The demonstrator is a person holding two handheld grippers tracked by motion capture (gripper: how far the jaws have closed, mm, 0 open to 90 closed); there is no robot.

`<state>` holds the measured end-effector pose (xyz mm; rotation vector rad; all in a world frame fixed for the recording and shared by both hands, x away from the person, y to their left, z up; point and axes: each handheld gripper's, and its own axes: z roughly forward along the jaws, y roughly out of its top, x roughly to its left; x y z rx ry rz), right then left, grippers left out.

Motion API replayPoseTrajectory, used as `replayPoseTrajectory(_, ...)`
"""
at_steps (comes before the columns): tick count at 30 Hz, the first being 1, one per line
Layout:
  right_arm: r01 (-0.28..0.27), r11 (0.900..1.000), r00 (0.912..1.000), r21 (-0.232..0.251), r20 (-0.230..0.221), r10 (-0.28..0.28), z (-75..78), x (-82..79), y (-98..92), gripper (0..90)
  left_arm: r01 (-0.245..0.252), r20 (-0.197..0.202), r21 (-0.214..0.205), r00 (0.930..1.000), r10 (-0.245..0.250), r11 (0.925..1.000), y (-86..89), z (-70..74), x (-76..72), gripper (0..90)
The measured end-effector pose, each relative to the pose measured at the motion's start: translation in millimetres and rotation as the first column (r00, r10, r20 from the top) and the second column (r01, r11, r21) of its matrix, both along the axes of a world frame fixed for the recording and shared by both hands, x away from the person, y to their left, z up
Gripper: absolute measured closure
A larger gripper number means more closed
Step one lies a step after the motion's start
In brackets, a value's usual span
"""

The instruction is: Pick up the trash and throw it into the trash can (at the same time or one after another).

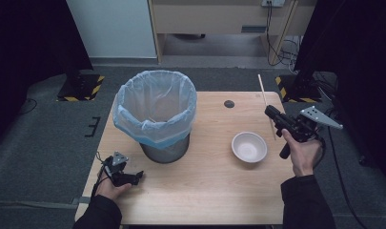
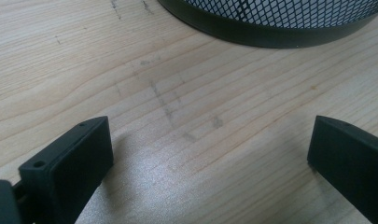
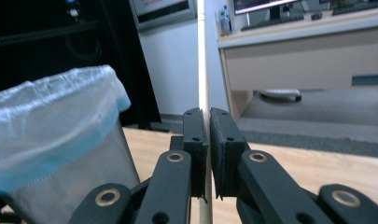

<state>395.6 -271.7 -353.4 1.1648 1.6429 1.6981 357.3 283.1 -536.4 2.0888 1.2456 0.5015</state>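
Note:
A thin wooden stick (image 1: pixel 265 102) like a chopstick is held upright above the table's right side, with my right gripper (image 1: pixel 272 113) shut on it. In the right gripper view the stick (image 3: pixel 203 60) rises straight up from between the two black jaws, and my right gripper (image 3: pixel 208 135) clamps it near its lower part. My left gripper (image 1: pixel 136 176) rests on the wooden table (image 1: pixel 200 191) near the front left, just in front of the bin. Its jaws stand wide apart over bare wood, so my left gripper (image 2: pixel 210 154) is open and holds nothing.
A mesh waste bin (image 1: pixel 157 117) with a pale blue plastic liner stands at the table's left centre; its dark base (image 2: pixel 270 32) is close ahead of the left gripper. A white bowl (image 1: pixel 248 146) sits right of centre. A small dark round spot (image 1: pixel 229 103) marks the far edge.

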Motion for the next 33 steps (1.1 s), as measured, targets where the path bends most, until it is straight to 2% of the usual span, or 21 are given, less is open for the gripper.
replayPoseTrajectory(14, -0.031, 0.9995, 0.9968, 0.003, 0.074, 0.030, 33.1, 3.7, 22.3, 85.8, 0.000, 0.000, 0.000, 1.0000, 0.000, 1.0000, 0.0, 0.0, 0.0, 0.0)
replayPoseTrajectory(33, -0.081, 0.9966, 0.9885, -0.017, 0.127, 0.082, 66.9, 9.2, 53.7, 85.8, 0.000, 0.000, 0.000, 1.0000, 0.000, 1.0000, 0.0, 0.0, 0.0, 0.0)
